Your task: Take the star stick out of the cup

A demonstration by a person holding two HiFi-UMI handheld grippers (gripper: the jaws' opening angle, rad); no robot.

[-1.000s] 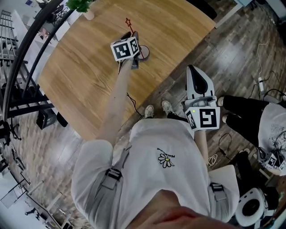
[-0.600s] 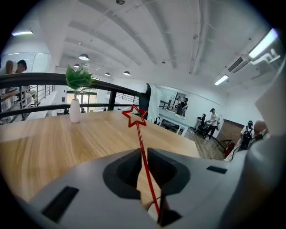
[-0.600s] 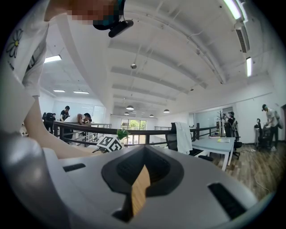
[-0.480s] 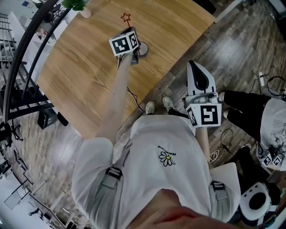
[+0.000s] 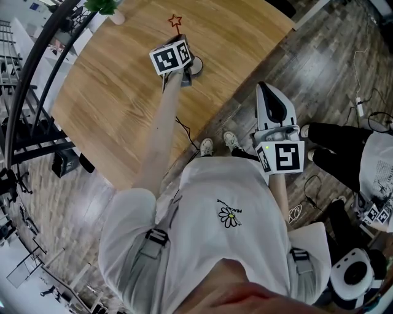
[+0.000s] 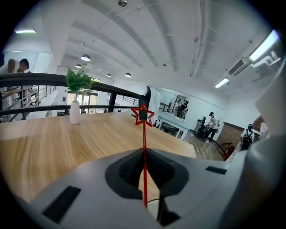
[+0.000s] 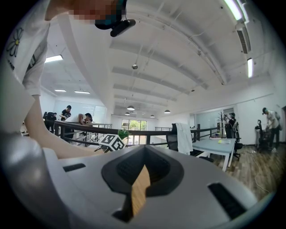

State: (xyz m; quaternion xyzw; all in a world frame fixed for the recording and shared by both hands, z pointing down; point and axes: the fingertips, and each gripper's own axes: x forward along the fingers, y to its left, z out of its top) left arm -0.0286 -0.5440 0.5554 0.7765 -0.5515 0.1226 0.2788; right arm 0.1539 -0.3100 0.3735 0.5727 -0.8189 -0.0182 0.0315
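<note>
A thin red star stick stands upright, its star showing above my left gripper in the head view. In the left gripper view the stick runs down into the narrow seam between the jaws. The jaws of the left gripper are closing and pinch the stick's lower part. The cup stands on the wooden table, mostly hidden behind that gripper. My right gripper hangs off the table near my body, jaws together with nothing in them.
A green plant in a white vase stands at the table's far corner. A dark railing runs along the left. A cable hangs over the table's near edge. Another person sits on the floor at right.
The star and the left gripper have shifted slightly up the picture over the last second. The right gripper has stayed close to my body.
</note>
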